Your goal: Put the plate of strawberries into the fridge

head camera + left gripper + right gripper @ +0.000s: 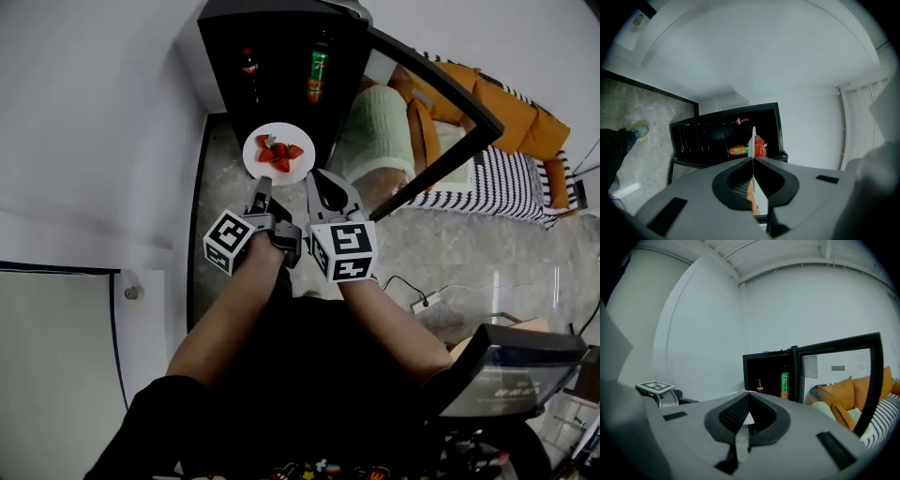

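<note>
Plate held before the open fridge [281, 94]
The plate [298, 172] hangs just short of the fridge, left tool [262, 187] and right tool [315, 184] both clenched on its near rim; any uneven tilt could roll the strawberries [279, 152] off.

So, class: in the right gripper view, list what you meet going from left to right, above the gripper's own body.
Marker cube → small dark bottle with a red cap → green bottle → open fridge door.
</note>
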Available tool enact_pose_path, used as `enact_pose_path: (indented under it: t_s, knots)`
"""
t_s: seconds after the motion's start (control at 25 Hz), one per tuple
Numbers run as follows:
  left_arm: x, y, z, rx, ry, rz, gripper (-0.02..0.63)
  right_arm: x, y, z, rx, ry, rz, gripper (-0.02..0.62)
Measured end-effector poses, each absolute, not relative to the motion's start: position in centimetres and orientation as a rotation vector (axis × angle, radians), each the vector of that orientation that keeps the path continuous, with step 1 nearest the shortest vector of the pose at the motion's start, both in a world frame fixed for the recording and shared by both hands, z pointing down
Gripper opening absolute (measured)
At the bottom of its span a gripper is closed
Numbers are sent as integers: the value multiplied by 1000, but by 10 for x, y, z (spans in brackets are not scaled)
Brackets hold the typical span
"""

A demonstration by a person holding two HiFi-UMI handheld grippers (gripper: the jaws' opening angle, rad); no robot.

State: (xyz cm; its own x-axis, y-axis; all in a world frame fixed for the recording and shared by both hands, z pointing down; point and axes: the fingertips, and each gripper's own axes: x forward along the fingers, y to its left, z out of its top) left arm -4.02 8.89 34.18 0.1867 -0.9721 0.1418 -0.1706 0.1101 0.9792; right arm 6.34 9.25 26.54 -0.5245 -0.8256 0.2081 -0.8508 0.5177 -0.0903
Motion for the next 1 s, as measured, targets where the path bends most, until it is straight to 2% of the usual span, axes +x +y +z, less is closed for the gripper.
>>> enact_pose_path:
  t_s: [0.64,1.0]
  knots:
    - [-93,-80,370,1329,-1151,-757,9,7,-74,287,1595,-2472,297,5]
    - [-106,-123,404,1313,-1093,-679,9,-11,-121,324,1651,-2378,379,5]
